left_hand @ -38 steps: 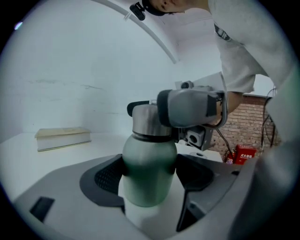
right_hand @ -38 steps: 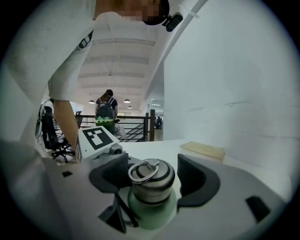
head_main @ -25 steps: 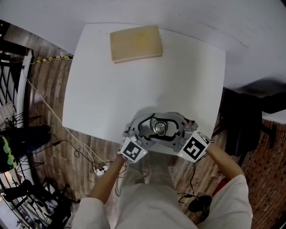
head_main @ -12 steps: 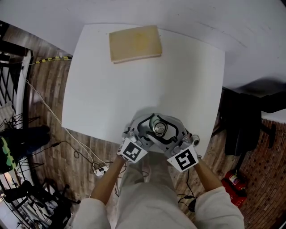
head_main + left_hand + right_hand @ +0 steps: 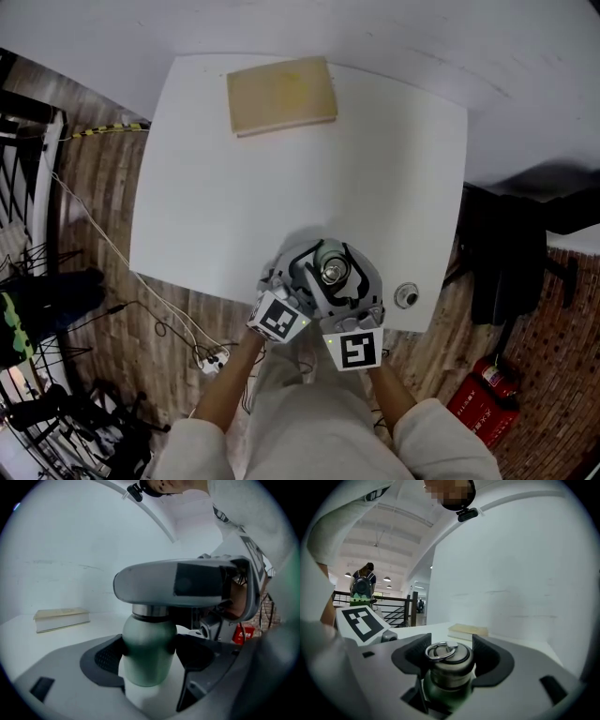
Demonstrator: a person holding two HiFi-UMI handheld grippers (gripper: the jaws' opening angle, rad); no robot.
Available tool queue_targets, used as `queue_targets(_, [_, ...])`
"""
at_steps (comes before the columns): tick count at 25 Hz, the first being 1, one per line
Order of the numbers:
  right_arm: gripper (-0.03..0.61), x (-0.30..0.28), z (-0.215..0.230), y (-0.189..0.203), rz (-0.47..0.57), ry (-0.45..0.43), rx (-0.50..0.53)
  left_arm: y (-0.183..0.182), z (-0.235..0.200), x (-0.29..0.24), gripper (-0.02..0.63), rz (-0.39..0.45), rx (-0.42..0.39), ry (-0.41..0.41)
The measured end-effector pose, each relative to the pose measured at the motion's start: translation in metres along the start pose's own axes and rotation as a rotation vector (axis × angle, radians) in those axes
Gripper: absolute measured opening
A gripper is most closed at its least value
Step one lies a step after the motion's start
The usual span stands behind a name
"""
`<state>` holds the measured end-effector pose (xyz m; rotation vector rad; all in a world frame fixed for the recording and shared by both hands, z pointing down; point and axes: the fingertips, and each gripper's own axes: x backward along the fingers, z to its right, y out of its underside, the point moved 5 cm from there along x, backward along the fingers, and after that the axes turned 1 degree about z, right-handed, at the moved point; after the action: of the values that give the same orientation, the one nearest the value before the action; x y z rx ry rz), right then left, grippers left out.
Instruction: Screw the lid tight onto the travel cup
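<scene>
- Clamping the green travel cup [image 5: 148, 665] by its body, the left gripper [image 5: 149, 644] is seen in the left gripper view with both dark pads pressed on the cup's sides at lower centre. Judged purpose: to stop the cup spinning while the top is turned.
- Right gripper view: the right gripper [image 5: 449, 656] has its jaws fairly wide, yet closed against the steel lid [image 5: 447, 663] at lower centre, ring handle uppermost. A hold this high suits twisting. The lid appears seated on the cup; its tightness cannot be judged.
- Head view: the cup stands upright at bottom centre of the white table [image 5: 281, 169], close to the person, so both grippers reach it from the near edge.
- Surface: a tan book [image 5: 281, 94] lies at upper left, well apart. A small round object [image 5: 406, 296] sits just right of the grippers, identity unclear.
- Room: plank floor [image 5: 94, 187] at left, red fire extinguisher [image 5: 478, 401] at lower right.
</scene>
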<state>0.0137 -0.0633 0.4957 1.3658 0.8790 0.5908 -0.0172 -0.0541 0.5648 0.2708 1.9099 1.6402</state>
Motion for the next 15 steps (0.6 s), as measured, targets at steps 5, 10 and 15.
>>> queue_targets(5, [0.268,0.0,0.0,0.0,0.001,0.05,0.002,-0.001,0.001,-0.001,0.351,0.002,0.006,-0.003])
queue_targets(10, [0.304,0.005,-0.001,0.002,0.02,-0.081,-0.063,0.0,0.001,-0.001,0.351,-0.001,0.004,-0.004])
queue_targets(15, [0.348,0.015,-0.001,0.009,-0.033,-0.337,0.05,0.002,0.002,-0.001,0.351,0.0,0.007,-0.004])
